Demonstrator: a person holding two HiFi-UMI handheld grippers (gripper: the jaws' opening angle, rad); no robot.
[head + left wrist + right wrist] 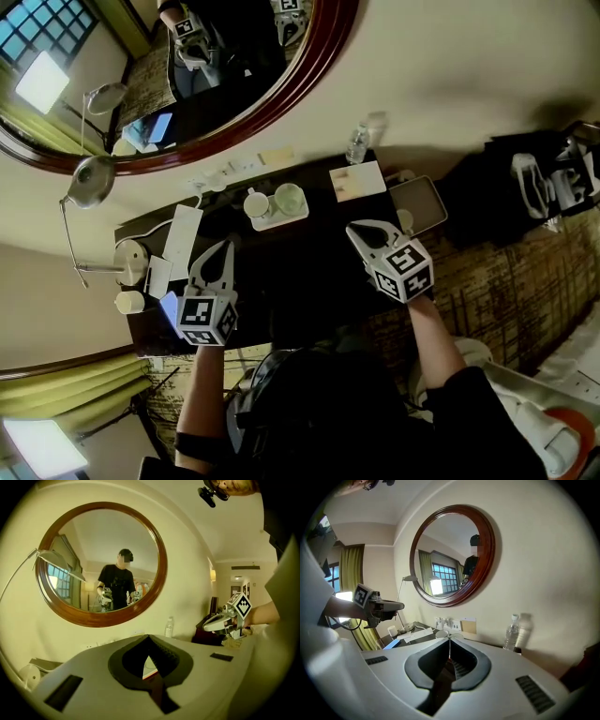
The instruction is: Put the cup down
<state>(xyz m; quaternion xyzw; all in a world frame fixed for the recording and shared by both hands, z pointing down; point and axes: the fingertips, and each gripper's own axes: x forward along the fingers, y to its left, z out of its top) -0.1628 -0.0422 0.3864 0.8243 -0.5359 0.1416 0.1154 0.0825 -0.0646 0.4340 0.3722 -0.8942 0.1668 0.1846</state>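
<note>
White cup stands on tray beside second cup, ahead of both grippers. Left gripper, right gripper: jaws closed, empty. Water bottle behind, at wall. Dark desk detail unreadable.

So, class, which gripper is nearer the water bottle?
Right. The right gripper is almost straight in front of the bottle, short of it; the left gripper is well off to its left.

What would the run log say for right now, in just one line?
left claw: shut, empty | right claw: shut, empty | cups: both on tray, not held
</note>
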